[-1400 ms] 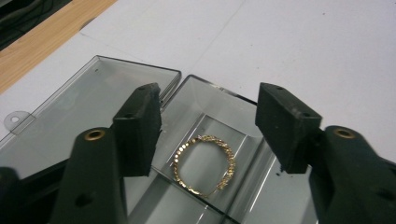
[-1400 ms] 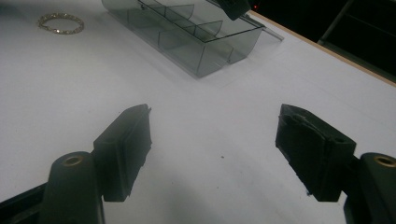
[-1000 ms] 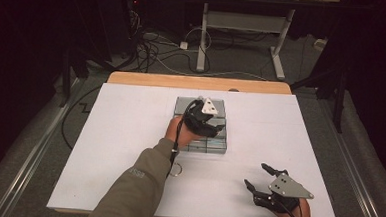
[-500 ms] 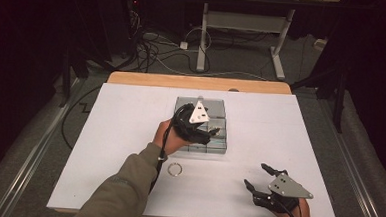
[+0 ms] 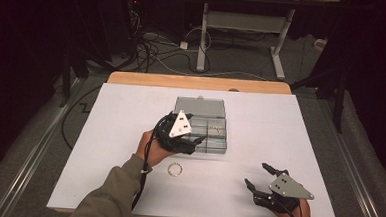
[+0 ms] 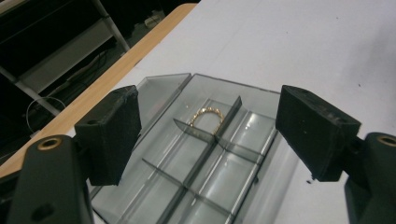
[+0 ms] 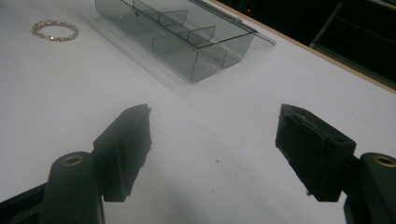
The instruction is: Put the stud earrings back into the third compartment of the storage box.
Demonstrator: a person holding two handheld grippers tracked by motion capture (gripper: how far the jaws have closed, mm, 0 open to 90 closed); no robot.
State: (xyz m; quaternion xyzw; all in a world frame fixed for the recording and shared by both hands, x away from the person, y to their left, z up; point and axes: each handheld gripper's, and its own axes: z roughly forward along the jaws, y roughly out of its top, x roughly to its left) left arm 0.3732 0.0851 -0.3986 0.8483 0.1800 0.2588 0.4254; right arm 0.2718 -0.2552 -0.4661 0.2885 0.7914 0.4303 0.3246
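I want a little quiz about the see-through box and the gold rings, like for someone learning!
1. True or false: the left gripper has its jaws shut on a ring.
2. Where does the gold beaded ring inside the smoky clear plastic compartment box rest? A) flat on the lid B) propped against a divider C) outside the box
3. Fill in: the second gold ring lies on the white ______.

Key:
1. False. Its jaws stand open with nothing between them; they have just been opening.
2. B
3. table
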